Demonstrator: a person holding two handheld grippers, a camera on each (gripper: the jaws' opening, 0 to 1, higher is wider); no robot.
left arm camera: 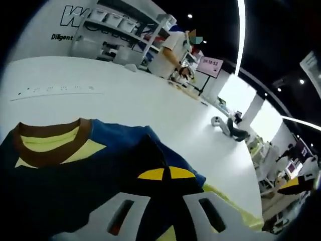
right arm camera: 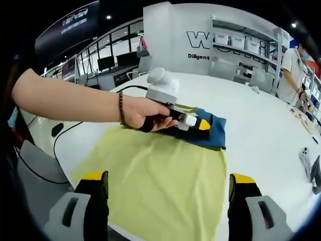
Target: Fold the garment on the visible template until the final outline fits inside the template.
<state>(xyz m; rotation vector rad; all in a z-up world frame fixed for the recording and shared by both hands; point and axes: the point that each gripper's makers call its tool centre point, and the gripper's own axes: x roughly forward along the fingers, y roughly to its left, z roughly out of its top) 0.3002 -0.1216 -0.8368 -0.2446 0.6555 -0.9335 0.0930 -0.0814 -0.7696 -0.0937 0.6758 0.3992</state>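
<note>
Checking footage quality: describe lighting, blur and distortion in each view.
Left gripper view: strong fisheye bend, bright ceiling light strip, the close blue garment soft and dim. Right gripper view: even light, curved table edge, sharp yellow template.

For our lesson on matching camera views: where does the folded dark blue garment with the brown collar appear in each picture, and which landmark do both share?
Left gripper view: the folded dark blue garment with the brown collar spreads across the lower left, close up, behind the left gripper.
Right gripper view: it lies right of centre at the far edge of the yellow template cloth, under the left gripper.
Shared landmark: the white wall shelving with bins.
</note>
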